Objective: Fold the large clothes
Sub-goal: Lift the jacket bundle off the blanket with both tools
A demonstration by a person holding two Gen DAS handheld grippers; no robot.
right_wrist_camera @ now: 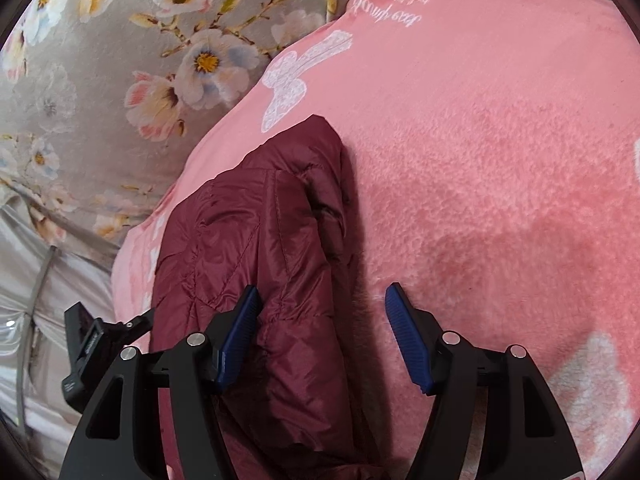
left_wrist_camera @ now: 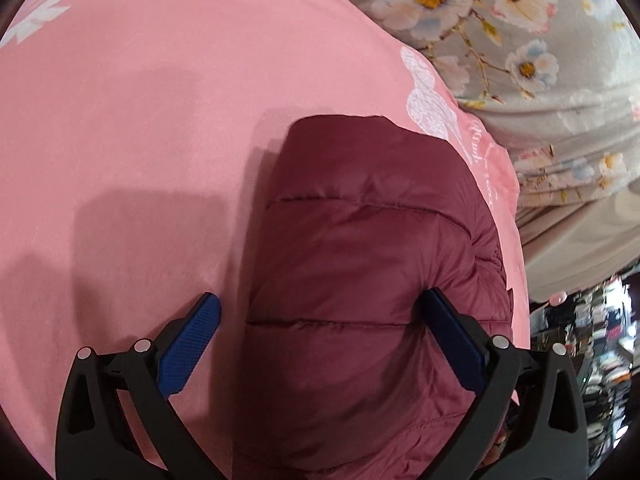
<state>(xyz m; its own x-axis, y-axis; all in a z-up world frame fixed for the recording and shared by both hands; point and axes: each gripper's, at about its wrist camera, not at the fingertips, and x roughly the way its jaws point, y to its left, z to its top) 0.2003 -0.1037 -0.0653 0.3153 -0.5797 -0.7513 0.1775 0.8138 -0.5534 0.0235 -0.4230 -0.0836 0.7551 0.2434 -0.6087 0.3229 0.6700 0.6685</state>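
A dark red puffy jacket lies folded into a thick bundle on a pink blanket. The blanket is soft and fuzzy, with white butterflies and some white writing on it. The jacket sits near the edge of the blanket. Past that edge is a grey cloth with flowers on it.

The left tongs are spread wide. They hang over the jacket, with the bundle between the two blue pads. The pad on one side is right at the jacket's puffy edge. The other pad is off the jacket, over the pink blanket. I cannot tell if either pad really touches the cloth.

The right tongs are spread too. One blue pad lies against the jacket's side. The other pad is apart from it, over the blanket. Nothing is pinched between them.

In the right view, a bit of the left tongs' black frame pokes out from behind the jacket.
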